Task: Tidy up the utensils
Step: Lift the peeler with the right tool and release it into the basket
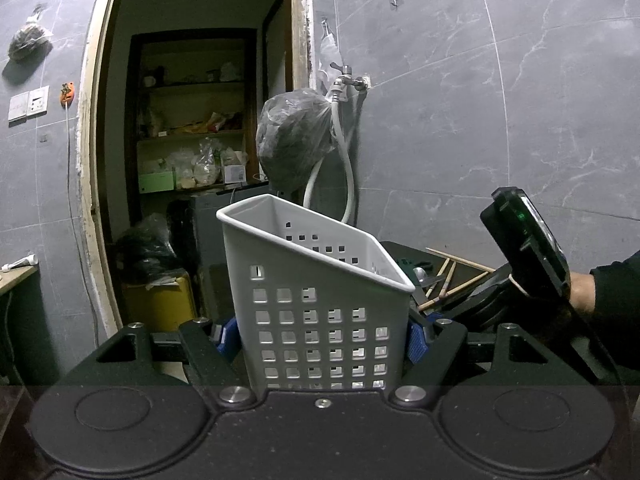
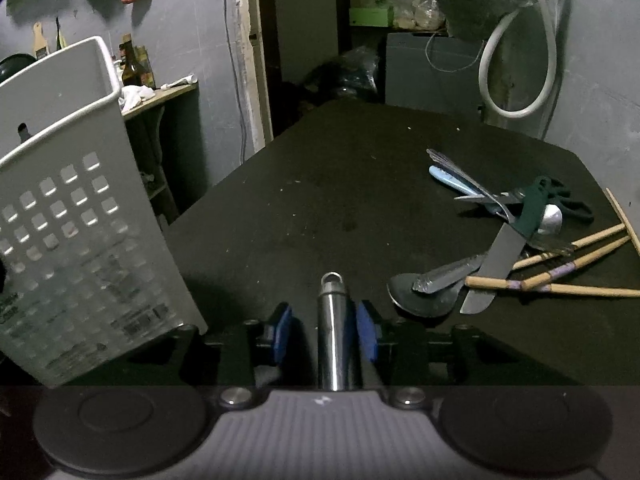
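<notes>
My left gripper point(image 1: 320, 334) is shut on a white perforated utensil basket point(image 1: 316, 300) and holds it upright; the basket's inside looks empty. The basket also shows at the left of the right wrist view point(image 2: 68, 216), tilted. My right gripper point(image 2: 326, 330) has a steel utensil handle point(image 2: 332, 320) with a ring end between its blue pads point(image 2: 368, 332); the right pad touches it, the left pad stands a little apart. A pile of utensils lies on the black table point(image 2: 320, 200) at the right: a knife point(image 2: 496, 268), a ladle point(image 2: 424, 292), scissors point(image 2: 520, 200), wooden chopsticks point(image 2: 560, 264).
The right gripper's body and the person's hand point(image 1: 580, 288) are at the right of the left wrist view. A grey tiled wall with a tap, white hose point(image 1: 344, 160) and a hanging bag stands behind the table. An open doorway with shelves is at the back left.
</notes>
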Demonstrator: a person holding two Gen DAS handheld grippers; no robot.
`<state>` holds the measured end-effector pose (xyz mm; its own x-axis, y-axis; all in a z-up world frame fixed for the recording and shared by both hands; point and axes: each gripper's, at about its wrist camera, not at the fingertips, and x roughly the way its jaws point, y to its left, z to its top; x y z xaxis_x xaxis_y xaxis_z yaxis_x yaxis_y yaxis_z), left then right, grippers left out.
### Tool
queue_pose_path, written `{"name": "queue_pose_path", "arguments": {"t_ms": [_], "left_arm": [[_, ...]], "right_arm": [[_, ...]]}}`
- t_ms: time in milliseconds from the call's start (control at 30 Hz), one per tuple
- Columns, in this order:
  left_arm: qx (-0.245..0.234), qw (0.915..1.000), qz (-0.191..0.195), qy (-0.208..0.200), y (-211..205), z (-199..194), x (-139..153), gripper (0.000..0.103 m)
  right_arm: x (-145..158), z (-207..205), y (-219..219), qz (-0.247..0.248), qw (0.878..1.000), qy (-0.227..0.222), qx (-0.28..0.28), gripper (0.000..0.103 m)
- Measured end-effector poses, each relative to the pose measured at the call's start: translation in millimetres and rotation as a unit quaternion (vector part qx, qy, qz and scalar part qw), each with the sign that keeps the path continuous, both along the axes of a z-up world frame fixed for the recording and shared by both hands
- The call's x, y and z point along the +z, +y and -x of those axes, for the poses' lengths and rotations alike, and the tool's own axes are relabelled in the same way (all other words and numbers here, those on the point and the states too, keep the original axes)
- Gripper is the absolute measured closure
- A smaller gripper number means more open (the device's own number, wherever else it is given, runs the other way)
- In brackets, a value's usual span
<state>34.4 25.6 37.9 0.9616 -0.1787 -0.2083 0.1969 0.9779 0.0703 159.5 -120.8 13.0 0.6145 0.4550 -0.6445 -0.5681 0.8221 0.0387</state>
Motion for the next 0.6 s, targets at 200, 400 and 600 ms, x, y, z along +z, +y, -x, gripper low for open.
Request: {"name": "queue_pose_path", "arguments": {"t_ms": [200,400,600], "left_arm": [[-0.001,1.0,-0.001,0.0,1,-1,0,0.027],[-0.002,1.0,-0.001,0.0,1,-1,-1,0.027],[-0.001,1.0,-0.001,0.0,1,-1,-1,0.027]], "right_arm": [[0,0,-3,0.001,1.0,-0.005,-0.012,0.083],[12,11,-18,-0.043,0.998,-0.029,-0.021,0.083],[38,33,-42,-0.115,0.989,-0.092,-0.029,0.083]]}}
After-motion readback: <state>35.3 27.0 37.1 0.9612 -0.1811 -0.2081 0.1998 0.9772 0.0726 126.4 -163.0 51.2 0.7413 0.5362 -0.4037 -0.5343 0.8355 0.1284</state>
